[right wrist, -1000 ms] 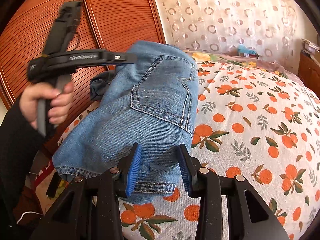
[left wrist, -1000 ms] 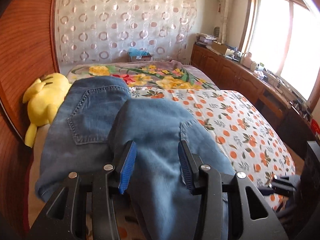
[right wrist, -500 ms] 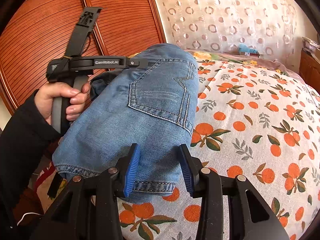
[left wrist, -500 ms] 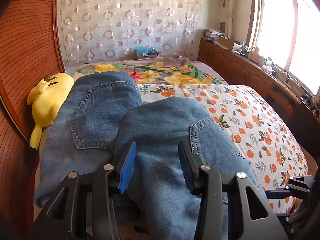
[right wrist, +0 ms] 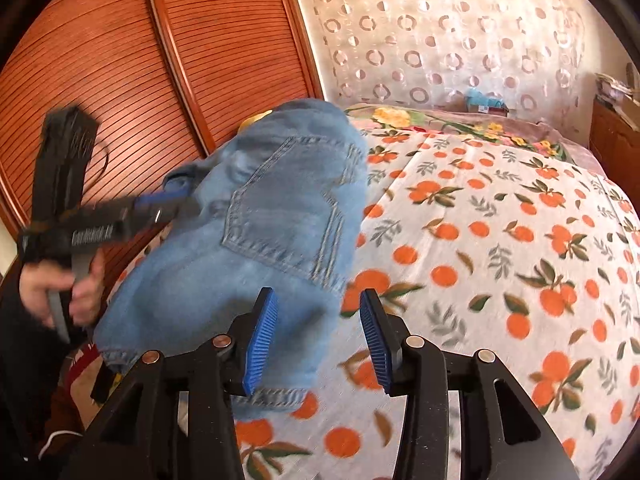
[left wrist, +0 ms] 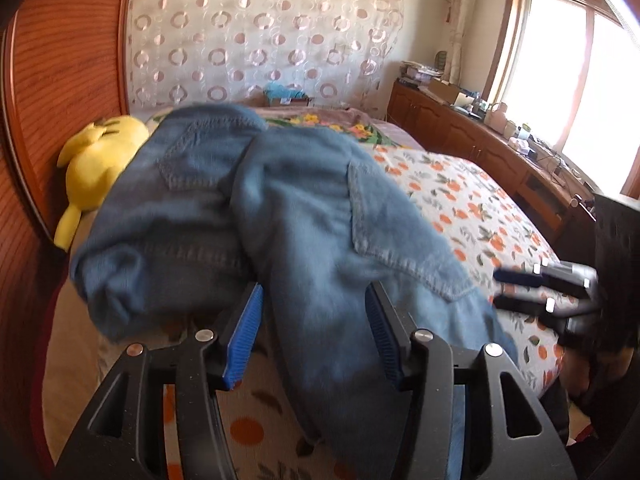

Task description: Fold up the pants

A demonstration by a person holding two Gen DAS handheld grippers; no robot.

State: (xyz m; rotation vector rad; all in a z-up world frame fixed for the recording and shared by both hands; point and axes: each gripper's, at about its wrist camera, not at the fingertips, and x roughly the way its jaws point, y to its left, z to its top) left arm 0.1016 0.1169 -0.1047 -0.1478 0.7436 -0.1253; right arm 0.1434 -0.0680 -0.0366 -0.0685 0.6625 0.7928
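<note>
Left wrist view: your left hand-held gripper (left wrist: 314, 338) is standing wider than a second ago, jaws just opening; the jeans (left wrist: 280, 208) are lying between the pads, seemingly unpinched, heaped on the bed (left wrist: 460, 200) beside the yellow plush (left wrist: 100, 160).

Right wrist view: your right hand-held gripper (right wrist: 318, 336) is also opening, half-wide, jeans hem between its pads, not clamped. Judgement: you are releasing the fold; smoothing is remaining.

black gripper (right wrist: 318, 338), blue ribbed pads (right wrist: 262, 338), black sleeve (right wrist: 16, 344)
</note>
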